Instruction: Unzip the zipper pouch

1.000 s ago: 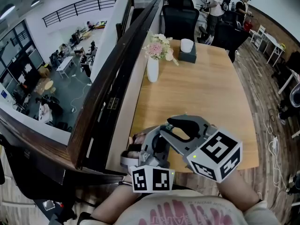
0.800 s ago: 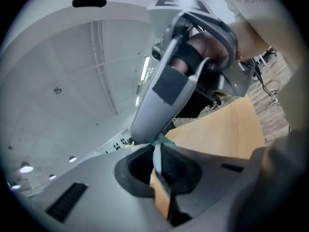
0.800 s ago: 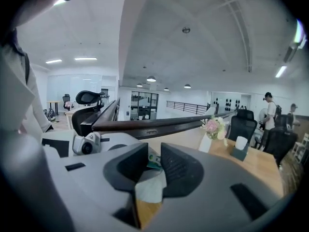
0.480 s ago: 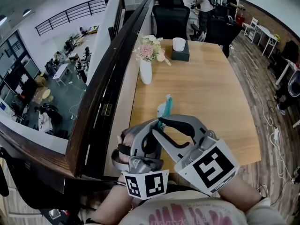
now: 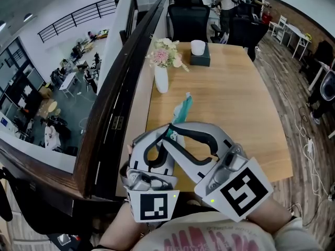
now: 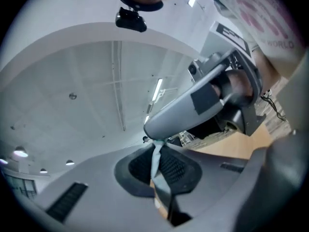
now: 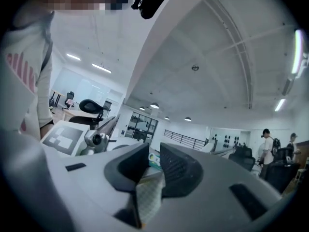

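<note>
A long wooden table [image 5: 235, 98] is being lit by strip lights [image 7: 295, 52] under a white vaulted ceiling [image 6: 87, 81]. A vase of flowers [image 5: 161, 80] and a tissue box [image 5: 200, 59] are being carried at its far end, before a black office chair [image 5: 188, 22]. Its left edge is being bordered by a dark wooden rail [image 5: 118, 98], beyond which a lower floor [image 5: 68, 93] of desks is being overlooked.

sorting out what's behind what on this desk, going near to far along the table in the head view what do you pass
zipper pouch held up nearest → vase of flowers → tissue box → black office chair at the far end of the table
</note>
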A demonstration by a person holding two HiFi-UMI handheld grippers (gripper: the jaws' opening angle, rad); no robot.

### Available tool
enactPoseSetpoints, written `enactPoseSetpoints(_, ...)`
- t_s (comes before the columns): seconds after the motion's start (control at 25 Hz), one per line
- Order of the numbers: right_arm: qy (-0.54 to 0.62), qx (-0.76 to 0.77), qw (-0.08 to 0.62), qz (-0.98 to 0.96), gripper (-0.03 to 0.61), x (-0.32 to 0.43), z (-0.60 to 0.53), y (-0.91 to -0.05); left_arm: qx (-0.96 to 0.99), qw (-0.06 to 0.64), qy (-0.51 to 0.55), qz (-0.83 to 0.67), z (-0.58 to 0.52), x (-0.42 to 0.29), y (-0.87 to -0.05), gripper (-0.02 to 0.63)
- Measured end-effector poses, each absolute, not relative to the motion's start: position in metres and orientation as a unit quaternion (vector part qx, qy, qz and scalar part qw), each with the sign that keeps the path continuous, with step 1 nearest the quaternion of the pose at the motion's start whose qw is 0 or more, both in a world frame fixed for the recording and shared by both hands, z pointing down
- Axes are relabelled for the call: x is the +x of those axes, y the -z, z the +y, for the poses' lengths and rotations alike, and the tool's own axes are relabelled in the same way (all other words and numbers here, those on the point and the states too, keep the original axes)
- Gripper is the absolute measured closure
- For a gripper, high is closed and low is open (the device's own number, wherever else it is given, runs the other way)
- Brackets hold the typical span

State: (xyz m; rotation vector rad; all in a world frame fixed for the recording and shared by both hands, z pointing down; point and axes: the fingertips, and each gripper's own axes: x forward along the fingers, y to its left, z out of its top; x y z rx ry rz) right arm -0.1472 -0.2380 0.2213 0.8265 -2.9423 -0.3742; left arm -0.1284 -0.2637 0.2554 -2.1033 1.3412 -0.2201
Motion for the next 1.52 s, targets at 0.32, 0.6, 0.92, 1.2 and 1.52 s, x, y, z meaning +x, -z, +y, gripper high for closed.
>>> enactPoseSetpoints(0.32, 0.040, 0.195, -0.041, -0.979, 0.545, -0.135, -0.227, -0.202, -0.827, 0.307, 0.015, 0.470, -0.247, -0.126, -0.244, 0.608)
enactPoseSetpoints(0.6, -0.024, 0.185, -0.083, -0.979, 0.581, -0.122, -0.237, -0.201, -0.852, 0.230, -0.002, 0.470, -0.249, -0.126, -0.245, 0.608)
enactPoseSetpoints(0.92, -0.010, 0.241, -0.068, -0.968, 0.583, -0.112, -0.254, -0.212, -0.870, 0.136, -0.062, 0.469, -0.250, -0.131, -0.243, 0.608)
enactPoseSetpoints(1.2, -0.011, 0.261, -0.069, -0.963, 0.583, -0.102, -0.262, -0.216, -0.874, 0.121, -0.076, 0.465, -0.242, -0.134, -0.239, 0.609)
enactPoseSetpoints(1.52, -0.013, 0.282, -0.066, -0.957, 0.583, -0.090, -0.268, -0.221, -0.876, 0.103, -0.085, 0.463, -0.237, -0.135, -0.241, 0.607)
